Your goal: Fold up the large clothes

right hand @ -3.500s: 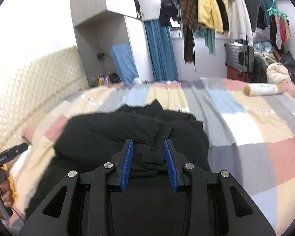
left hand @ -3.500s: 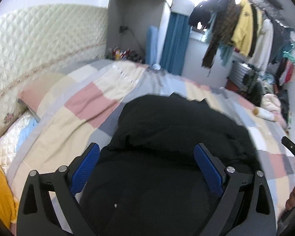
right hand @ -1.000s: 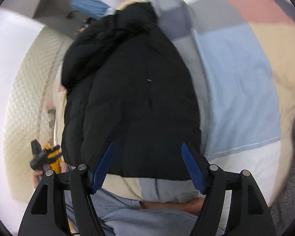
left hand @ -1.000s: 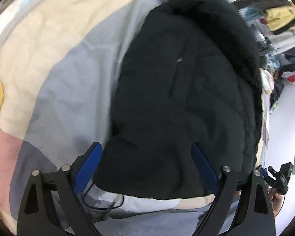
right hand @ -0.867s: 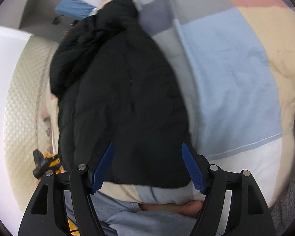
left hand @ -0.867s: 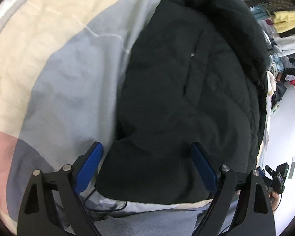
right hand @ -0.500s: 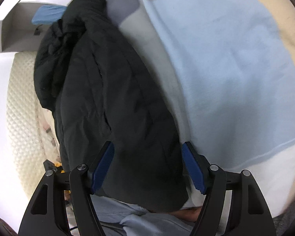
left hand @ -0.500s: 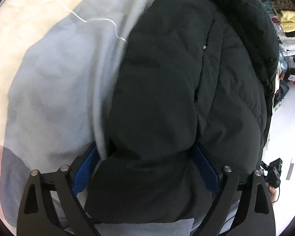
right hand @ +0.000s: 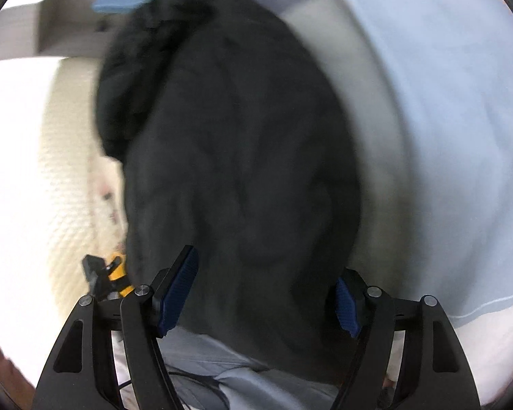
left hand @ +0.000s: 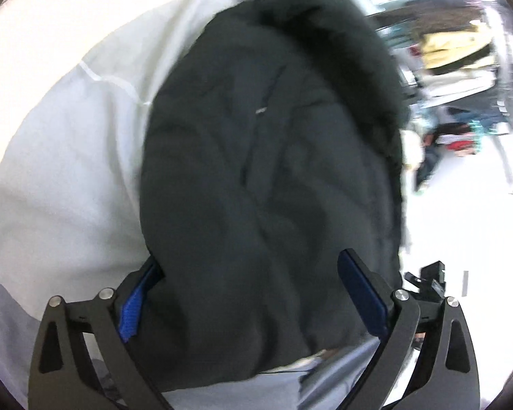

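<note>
Black jacket (left hand: 266, 177) | left claw (left hand: 253, 304) widening – straddles hem | right claw (right hand: 263, 294) wide – straddles hem, no grip

The right claw (right hand: 261, 295) straddles the near hem of the black jacket (right hand: 242, 157) on the bedspread (right hand: 461, 136).

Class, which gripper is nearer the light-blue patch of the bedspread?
Right. The right gripper straddles the hem of the black jacket, its outer finger beside the light-blue patch. The left gripper, jaws opening around the same hem, sits at the jacket's far side.
</note>
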### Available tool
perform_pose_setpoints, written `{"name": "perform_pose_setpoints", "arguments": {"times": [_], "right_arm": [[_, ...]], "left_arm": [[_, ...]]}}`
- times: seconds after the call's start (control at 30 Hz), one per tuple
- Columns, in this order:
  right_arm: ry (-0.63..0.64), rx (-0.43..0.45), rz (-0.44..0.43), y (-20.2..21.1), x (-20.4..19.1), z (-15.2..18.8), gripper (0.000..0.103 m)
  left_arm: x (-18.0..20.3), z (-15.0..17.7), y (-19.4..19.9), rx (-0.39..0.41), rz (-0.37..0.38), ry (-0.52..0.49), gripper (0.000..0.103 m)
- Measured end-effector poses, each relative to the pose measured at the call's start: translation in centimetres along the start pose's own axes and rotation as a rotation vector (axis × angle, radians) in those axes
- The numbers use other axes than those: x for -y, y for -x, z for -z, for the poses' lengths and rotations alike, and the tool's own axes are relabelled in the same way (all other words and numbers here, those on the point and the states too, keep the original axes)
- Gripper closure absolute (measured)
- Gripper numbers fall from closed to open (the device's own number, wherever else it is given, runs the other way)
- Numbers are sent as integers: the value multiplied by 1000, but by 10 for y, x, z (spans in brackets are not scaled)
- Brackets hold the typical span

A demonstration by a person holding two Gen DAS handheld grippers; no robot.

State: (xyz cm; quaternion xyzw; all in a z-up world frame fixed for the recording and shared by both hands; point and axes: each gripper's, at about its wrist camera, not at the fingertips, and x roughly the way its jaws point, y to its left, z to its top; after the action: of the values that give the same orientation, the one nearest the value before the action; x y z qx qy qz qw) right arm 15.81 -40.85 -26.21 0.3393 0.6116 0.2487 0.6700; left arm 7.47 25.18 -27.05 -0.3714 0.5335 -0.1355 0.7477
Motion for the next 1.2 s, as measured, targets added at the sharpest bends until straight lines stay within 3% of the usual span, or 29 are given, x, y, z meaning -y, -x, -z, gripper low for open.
{"name": "perform_pose_setpoints", "arguments": {"times": [0.13,0.2,0.27,0.4,0.53,0.6,0.8,0.87,0.97,1.13,1.2], "right_arm": [[89,8,-111,4,-19,5,31],[77,0,-105,1,-16,2,31],[41,-3,-87,1,-7,-1,31],[-30,-10,-69,-4,6,-7,31],[-23,-18,-65,-8,4,-7,31],[-24,-19,-61,-9,4,-6,31],[-72,-41,-8,-18,11,-8,31],[-98,-53,45,-21,17,-9,31],[-144,-89,139,-26,29,-9,31],[-98,-153,132,-44,22,-12,31],[-20,-164,91,-47,7,-11,31]], "left_arm": [[-10,-3,17,18,111,27,6],[-20,-2,24,35,157,63,6],[-8,1,18,45,169,61,6],[15,11,14,64,172,3,6],[36,20,23,83,257,-123,9],[40,21,22,91,228,-143,9],[15,8,10,42,137,18,9],[9,6,5,30,67,80,10],[11,4,-8,-7,-52,93,11],[7,-3,-37,-83,-188,104,14],[5,-6,-44,-105,-176,105,21]]}}
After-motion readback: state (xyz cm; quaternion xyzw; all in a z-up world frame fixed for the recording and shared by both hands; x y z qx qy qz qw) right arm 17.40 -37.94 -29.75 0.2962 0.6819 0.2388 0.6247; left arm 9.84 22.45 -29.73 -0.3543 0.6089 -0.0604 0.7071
